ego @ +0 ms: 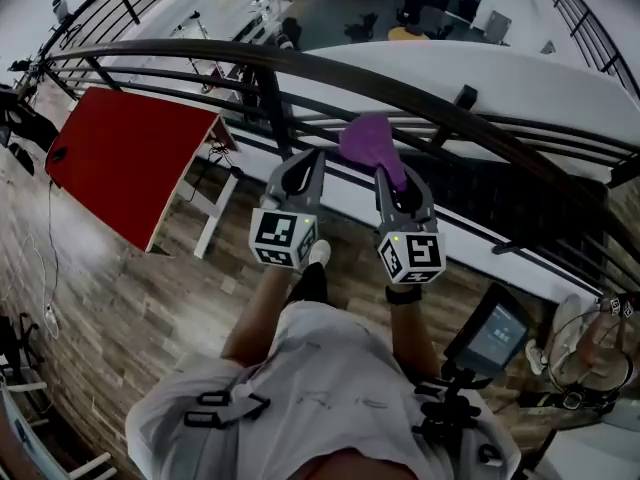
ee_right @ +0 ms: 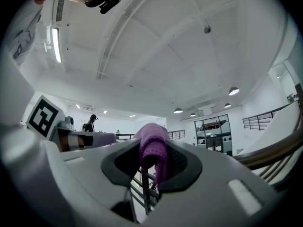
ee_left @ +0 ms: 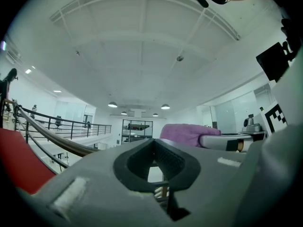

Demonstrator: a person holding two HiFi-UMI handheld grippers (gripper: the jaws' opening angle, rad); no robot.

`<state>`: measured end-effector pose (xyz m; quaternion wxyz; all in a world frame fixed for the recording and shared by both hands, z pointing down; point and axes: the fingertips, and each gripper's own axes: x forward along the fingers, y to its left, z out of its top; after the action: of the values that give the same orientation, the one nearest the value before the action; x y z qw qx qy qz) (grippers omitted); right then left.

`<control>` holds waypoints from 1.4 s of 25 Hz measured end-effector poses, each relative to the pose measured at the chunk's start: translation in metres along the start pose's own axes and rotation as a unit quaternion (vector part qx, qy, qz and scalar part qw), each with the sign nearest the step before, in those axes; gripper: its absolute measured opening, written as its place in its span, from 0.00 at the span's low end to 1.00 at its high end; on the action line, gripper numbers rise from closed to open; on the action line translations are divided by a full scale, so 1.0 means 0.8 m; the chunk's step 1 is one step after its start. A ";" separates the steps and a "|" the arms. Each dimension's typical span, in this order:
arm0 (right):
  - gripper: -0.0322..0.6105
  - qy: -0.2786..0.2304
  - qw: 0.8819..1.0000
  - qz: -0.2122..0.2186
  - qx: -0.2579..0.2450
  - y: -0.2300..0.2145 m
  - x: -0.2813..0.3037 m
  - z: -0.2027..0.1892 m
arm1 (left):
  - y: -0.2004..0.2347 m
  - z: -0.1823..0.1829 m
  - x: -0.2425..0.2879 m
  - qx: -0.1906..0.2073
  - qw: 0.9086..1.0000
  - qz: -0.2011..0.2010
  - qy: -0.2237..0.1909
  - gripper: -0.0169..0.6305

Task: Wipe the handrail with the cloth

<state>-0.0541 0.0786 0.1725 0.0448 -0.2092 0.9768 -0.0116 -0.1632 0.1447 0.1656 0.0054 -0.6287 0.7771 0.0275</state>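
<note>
Right hand-held gripper [ego: 388,174] clamps a crumpled purple cloth [ego: 366,140] close to the dark curved metal handrail [ego: 420,98]; left hand-held gripper [ego: 308,160] just beside it, jaws together on nothing

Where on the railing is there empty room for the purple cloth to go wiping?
The handrail is bare along the long stretch left of the cloth, above the red table, and again right of the small black fitting. It's crowded in the middle: the left gripper and right gripper sit close together there, the right one holding the cloth.
</note>
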 end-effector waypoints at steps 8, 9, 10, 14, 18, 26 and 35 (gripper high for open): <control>0.21 0.013 0.999 0.032 -0.032 0.003 0.192 0.005 | 0.139 0.028 0.121 0.011 1.000 0.007 -0.018 0.03; 0.21 0.014 0.999 0.033 -0.033 0.006 0.209 -0.001 | 0.156 0.025 0.130 0.009 1.000 0.010 -0.018 0.03; 0.21 0.017 0.999 0.037 -0.033 0.011 0.224 -0.010 | 0.174 0.017 0.136 0.006 1.000 0.016 -0.016 0.03; 0.21 0.045 0.996 0.063 -0.050 0.018 0.283 -0.046 | 0.231 -0.025 0.162 -0.022 0.998 0.053 0.007 0.03; 0.21 0.071 0.988 0.105 -0.083 0.011 0.333 -0.058 | 0.256 -0.039 0.168 -0.022 0.996 0.087 0.005 0.03; 0.21 0.145 0.941 0.244 -0.186 0.079 0.500 -0.101 | 0.315 -0.035 0.143 -0.039 0.983 0.177 0.006 0.03; 0.21 0.286 0.858 0.335 -0.265 0.131 0.618 -0.240 | 0.311 -0.030 0.116 -0.024 0.973 0.231 0.009 0.03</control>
<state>-0.5635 -0.0273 0.3186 -0.2923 0.1393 0.9238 0.2043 -0.4248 0.1047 0.1946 -0.0231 -0.4322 0.9005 0.0416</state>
